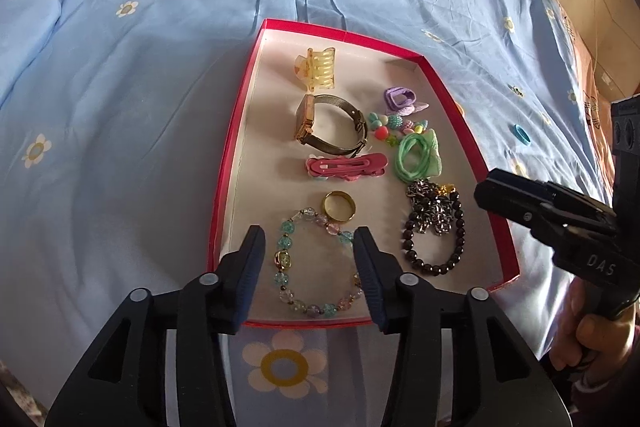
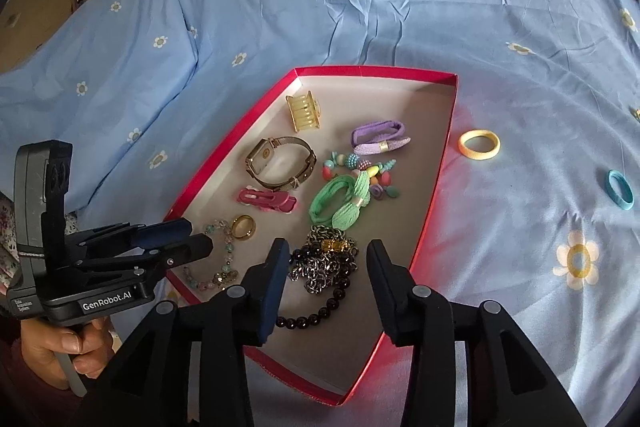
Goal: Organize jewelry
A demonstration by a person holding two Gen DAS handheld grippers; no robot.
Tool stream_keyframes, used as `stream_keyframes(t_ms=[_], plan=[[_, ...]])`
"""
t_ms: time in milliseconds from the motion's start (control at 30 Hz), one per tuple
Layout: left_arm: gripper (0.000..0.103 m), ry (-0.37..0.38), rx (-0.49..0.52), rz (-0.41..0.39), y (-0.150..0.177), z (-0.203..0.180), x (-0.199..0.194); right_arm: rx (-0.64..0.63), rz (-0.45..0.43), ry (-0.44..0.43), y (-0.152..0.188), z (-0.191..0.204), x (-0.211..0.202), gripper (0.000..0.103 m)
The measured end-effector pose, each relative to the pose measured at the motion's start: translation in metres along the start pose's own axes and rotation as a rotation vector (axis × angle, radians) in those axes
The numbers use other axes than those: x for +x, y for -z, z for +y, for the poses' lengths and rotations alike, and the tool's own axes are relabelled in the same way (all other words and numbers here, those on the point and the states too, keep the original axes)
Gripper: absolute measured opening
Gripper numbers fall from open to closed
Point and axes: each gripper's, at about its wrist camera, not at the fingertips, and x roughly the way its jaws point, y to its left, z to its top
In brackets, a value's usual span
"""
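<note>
Left gripper (image 1: 309, 259): jaws wide, empty.
Right gripper (image 2: 328, 283): jaws wide, empty.
Pink clip (image 1: 347, 166): flat, long axis 3-to-9 o'clock.

Left wrist view: the camera sits behind and above the left gripper (image 1: 310, 267), looking forward and down along its fingers from the near short side of the red tray (image 1: 224, 187), close over the bed (image 1: 120, 87). Right wrist view: the camera sits behind the right gripper (image 2: 326, 287), looking forward and down from the tray's (image 2: 224, 163) near right corner, at similar closeness. Both views share the tray with its contents and the surrounding blue bedsheet; each also catches the other gripper at its edge, the right gripper (image 1: 540, 211) at right, the left gripper (image 2: 160, 243) at left.
</note>
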Motion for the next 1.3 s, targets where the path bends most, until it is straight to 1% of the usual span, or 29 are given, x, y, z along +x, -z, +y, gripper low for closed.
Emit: stream_keyframes(t_ms=[33, 100, 167, 200, 267, 367, 467, 600, 667, 867, 1000, 1133, 1200, 1233, 1300], plan=[[0.053, 0.000, 0.001, -0.005, 0.000, -0.001, -0.002, 0.002, -0.015, -0.002, 0.000, 0.001, -0.004, 0.049], [0.059, 0.000, -0.004, -0.013, 0.001, -0.002, -0.005, 0.004, -0.051, -0.002, -0.001, 0.001, -0.014, 0.056], [0.064, 0.000, -0.010, -0.018, 0.003, -0.004, -0.007, 0.007, -0.082, -0.004, 0.000, 0.001, -0.022, 0.059], [0.066, 0.000, -0.012, -0.019, 0.004, -0.004, -0.008, 0.010, -0.093, -0.006, 0.000, 0.000, -0.025, 0.064], [0.073, 0.004, -0.022, -0.023, 0.006, -0.005, -0.009, 0.014, -0.111, -0.012, 0.001, 0.000, -0.030, 0.069], [0.080, 0.010, -0.041, -0.029, 0.010, -0.005, -0.011, 0.019, -0.125, -0.022, 0.003, 0.000, -0.033, 0.072], [0.083, 0.012, -0.050, -0.031, 0.013, -0.008, -0.011, 0.030, -0.134, -0.032, 0.006, -0.001, -0.035, 0.076], [0.084, 0.002, -0.048, -0.044, 0.016, -0.011, -0.014, 0.034, -0.133, -0.045, 0.011, -0.001, -0.034, 0.076], [0.087, -0.004, -0.052, -0.051, 0.017, -0.011, -0.016, 0.038, -0.134, -0.052, 0.013, -0.002, -0.034, 0.077], [0.088, -0.039, -0.100, -0.080, 0.020, -0.008, -0.027, 0.065, -0.157, -0.073, 0.019, -0.007, -0.039, 0.083], [0.090, -0.062, -0.109, -0.148, 0.028, -0.012, -0.041, 0.079, -0.182, -0.096, 0.023, -0.008, -0.046, 0.087], [0.093, -0.121, -0.058, -0.216, 0.039, -0.024, -0.054, 0.076, -0.201, -0.118, 0.031, -0.007, -0.051, 0.088], [0.094, -0.155, -0.041, -0.244, 0.046, -0.029, -0.059, 0.069, -0.210, -0.112, 0.036, -0.006, -0.054, 0.088], [0.097, -0.174, -0.042, -0.258, 0.049, -0.030, -0.061, 0.064, -0.215, -0.105, 0.038, -0.006, -0.056, 0.088], [0.099, -0.195, -0.050, -0.282, 0.055, -0.031, -0.066, 0.056, -0.225, -0.098, 0.042, -0.005, -0.060, 0.088]])
